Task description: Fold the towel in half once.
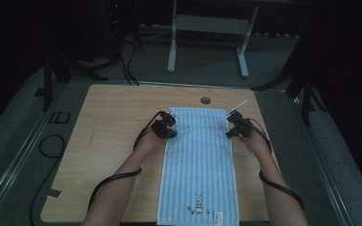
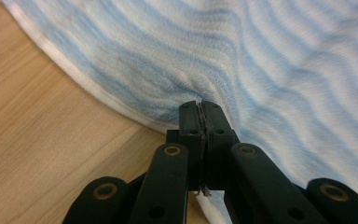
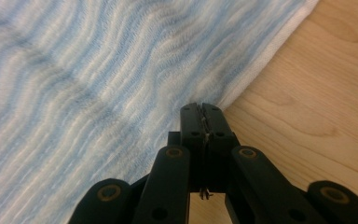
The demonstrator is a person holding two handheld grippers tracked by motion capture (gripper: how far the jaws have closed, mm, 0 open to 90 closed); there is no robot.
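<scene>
The towel (image 1: 199,165) is my landmark: a long blue-and-white striped cloth lying flat on the table (image 1: 99,141), running from the near edge, where a small printed mark and label sit, up toward a round hole (image 1: 205,100) in the wood beyond its far end; my 2 grippers work at that far end, 1 on each long side.

My left gripper (image 1: 168,128) sits at the towel's left edge, close to the far left corner; in the left gripper view its jaws are pressed together with the white hem of the towel (image 2: 121,56) pinched between them, the cloth puckering into small folds right at the tips; bare wood lies to the outside of that hem.

My right gripper (image 1: 233,128) sits at the towel's right edge, close to the far right corner; in the right gripper view its jaws are likewise clamped tight on the hem of the towel (image 3: 98,93), with a few loose threads caught in the seam between them; wood shows just past the hem.

Both my forearms flank the towel, cables trailing back off the grippers.
</scene>
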